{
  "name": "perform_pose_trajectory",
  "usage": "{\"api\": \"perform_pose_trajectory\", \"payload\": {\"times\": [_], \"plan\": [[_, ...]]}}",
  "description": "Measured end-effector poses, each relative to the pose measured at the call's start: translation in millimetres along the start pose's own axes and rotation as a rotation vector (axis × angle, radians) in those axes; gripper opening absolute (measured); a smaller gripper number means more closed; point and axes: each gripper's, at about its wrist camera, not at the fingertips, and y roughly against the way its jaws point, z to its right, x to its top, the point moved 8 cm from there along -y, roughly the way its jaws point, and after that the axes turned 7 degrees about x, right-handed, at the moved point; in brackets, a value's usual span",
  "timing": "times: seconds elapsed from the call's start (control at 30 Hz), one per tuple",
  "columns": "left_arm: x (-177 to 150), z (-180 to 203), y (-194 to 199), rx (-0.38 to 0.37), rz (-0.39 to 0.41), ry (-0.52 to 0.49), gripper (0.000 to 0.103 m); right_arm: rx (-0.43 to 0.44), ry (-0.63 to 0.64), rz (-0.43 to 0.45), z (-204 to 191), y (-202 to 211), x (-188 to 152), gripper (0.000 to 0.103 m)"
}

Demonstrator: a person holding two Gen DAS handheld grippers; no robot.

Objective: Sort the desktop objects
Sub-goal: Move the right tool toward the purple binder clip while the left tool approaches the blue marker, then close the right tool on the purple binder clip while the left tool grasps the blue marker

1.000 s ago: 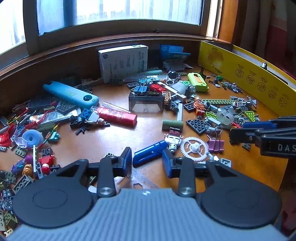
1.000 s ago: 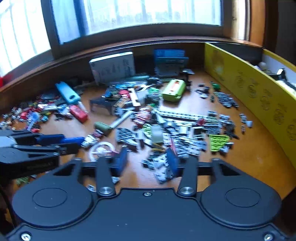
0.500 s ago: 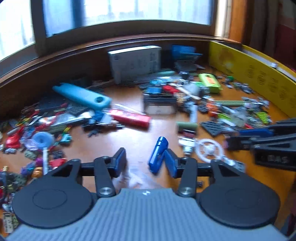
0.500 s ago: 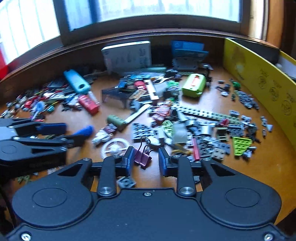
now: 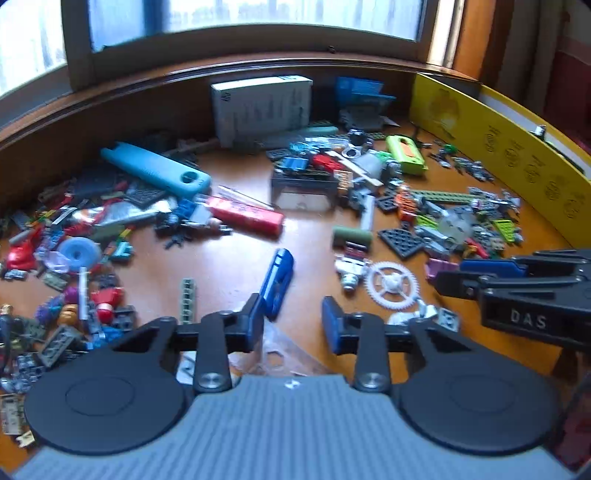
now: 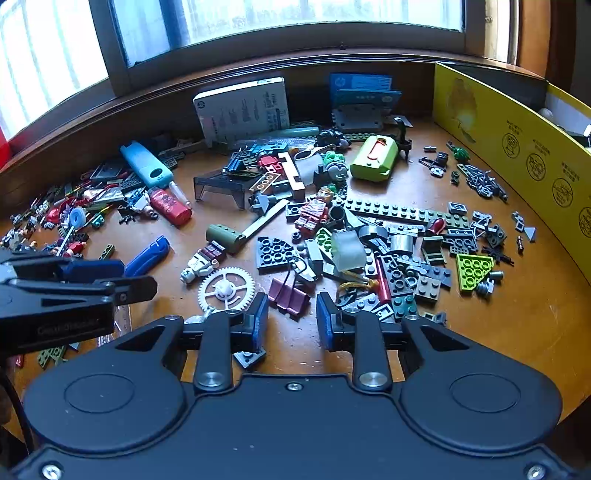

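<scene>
wooden desk (image 6: 498, 332), window (image 6: 295, 14) behind it, yellow board (image 6: 517, 147) along one side.
</scene>
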Motion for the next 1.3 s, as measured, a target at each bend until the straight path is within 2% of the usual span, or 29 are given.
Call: {"api": "perform_pose_trajectory", "payload": {"times": [0.13,0.23,0.4,0.5,0.6,0.7,0.87,0.93,1.0,1.23,1.3], "plan": [[3,15,-3,-0.093,0.016,0.005,0.038,0.001,-0.002,0.003,1,1,-1,0.027],[4,24,0,-0.138,0.031,-0.009,0.048,-0.004,-0.001,0.004,3,1,-1,0.027],[13,17,7,-0.096,0.104,-0.103,0.064,0.001,-0.012,0.008,5,4,-2,0.027],[22,12,2,-0.098,0.140,-0.195,0.074,0.006,-0.011,0.009,5,5,-3,0.027],[27,12,-11,-0.126,0.144,-0.276,0.074,0.009,-0.012,0.010,5,5,-3,0.027],[23,14,-26,-0.154,0.103,-0.336,0.072,0.013,-0.014,0.008,4,4,-2,0.027],[22,15,-27,-0.191,0.116,-0.372,0.072,0.017,-0.006,0.016,0,2,1,0.027],[22,14,-27,-0.206,0.110,-0.368,0.066,0.017,-0.007,0.016,-1,-1,2,0.027],[21,12,-27,-0.233,0.094,-0.345,0.053,0.014,-0.006,0.019,-2,-4,2,0.027],[20,14,-26,-0.242,0.094,-0.328,0.045,0.001,0.011,0.034,-4,-8,4,0.029],[20,14,-25,-0.242,0.100,-0.324,0.034,-0.004,0.011,0.033,-4,-8,5,0.029]]}}
